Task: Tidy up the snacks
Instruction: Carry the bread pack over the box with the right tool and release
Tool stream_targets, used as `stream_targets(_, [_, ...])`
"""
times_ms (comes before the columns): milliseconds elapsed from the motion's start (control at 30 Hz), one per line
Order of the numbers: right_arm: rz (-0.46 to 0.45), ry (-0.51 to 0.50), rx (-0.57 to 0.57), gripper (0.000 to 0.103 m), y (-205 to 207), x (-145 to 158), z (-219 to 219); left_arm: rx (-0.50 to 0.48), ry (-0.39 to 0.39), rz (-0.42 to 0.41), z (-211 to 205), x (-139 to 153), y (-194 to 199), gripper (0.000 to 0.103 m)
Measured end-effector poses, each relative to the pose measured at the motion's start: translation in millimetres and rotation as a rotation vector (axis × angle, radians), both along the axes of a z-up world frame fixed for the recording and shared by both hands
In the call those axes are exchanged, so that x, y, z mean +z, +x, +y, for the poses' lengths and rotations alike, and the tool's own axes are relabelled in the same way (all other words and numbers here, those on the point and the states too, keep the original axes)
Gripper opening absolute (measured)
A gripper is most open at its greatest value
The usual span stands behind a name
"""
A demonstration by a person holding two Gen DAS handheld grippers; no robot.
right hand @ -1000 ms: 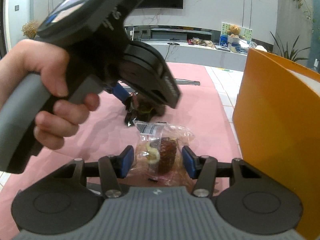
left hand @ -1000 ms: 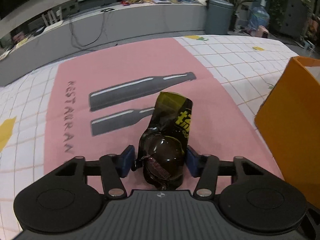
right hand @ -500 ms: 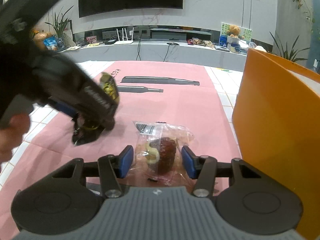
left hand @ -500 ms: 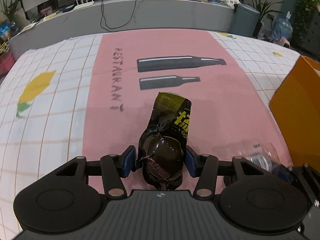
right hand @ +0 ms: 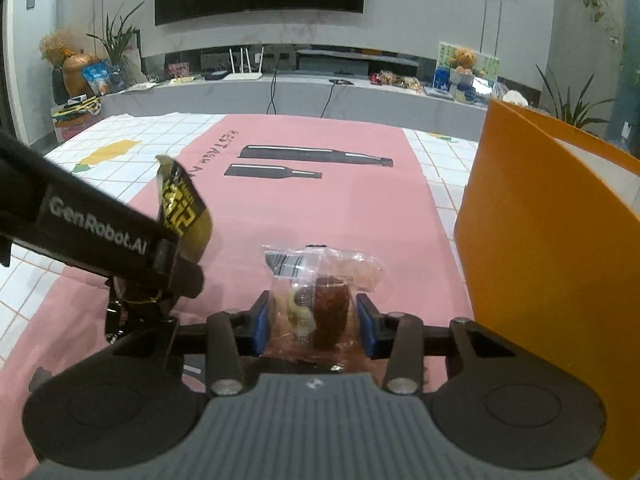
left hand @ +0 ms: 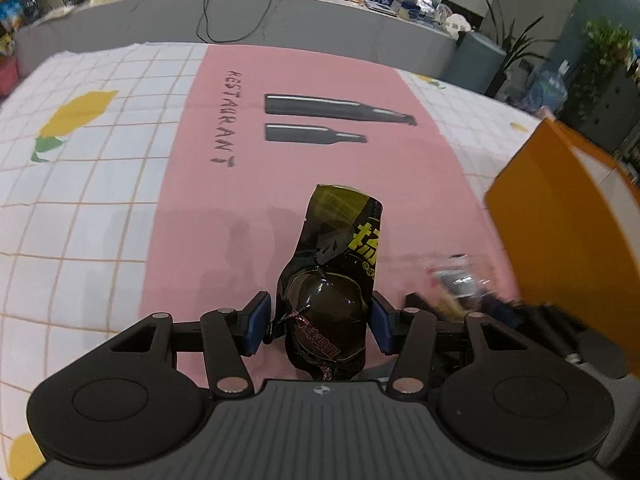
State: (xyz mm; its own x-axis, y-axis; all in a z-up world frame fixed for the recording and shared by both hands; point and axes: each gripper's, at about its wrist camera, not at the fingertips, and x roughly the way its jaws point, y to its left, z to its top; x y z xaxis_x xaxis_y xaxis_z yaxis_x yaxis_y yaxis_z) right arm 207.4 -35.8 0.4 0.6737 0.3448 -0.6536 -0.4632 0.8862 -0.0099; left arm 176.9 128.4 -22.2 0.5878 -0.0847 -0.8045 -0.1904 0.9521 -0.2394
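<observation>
My left gripper (left hand: 320, 322) is shut on a dark snack packet with yellow lettering (left hand: 334, 276), held above the pink cloth. The packet also shows in the right wrist view (right hand: 182, 208), left of my right gripper. My right gripper (right hand: 310, 322) is shut on a clear wrapped snack with a brown cake inside (right hand: 320, 296). That clear snack shows blurred in the left wrist view (left hand: 456, 280), just right of the left gripper. An orange box (right hand: 552, 240) stands close on the right; it also shows in the left wrist view (left hand: 568, 224).
The table carries a pink cloth with printed bottles (left hand: 320, 152) over a white checked cloth (left hand: 80, 184). A grey counter with cables and clutter (right hand: 320, 92) runs behind the table. The left gripper's body (right hand: 92, 228) sits at the left of the right wrist view.
The left gripper with the dark packet has swung leftward and lower, away from in front of the right gripper. The right gripper still holds the clear snack beside the orange box.
</observation>
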Motion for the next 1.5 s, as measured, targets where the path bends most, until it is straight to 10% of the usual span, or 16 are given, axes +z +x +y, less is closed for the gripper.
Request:
stream_targets(467, [-0.035,0.184,-0.007,0.04,-25.4,69.3,-42.5,0.009,-0.129,-0.163,-6.7,50.3,-49.4,0.059])
stream_targets(933, [-0.066,0.407,-0.117,0.04,-32.2,171.8,-215.3,-0.07,-0.17,-0.285,-81.6,108.2,-78.4,0.059])
stream_targets(1500, [0.249,0.195,-0.205,0.04,86.8,118.1,-228.6,-0.2,-0.143,-0.246,-174.7,82.5,-13.6,0.059])
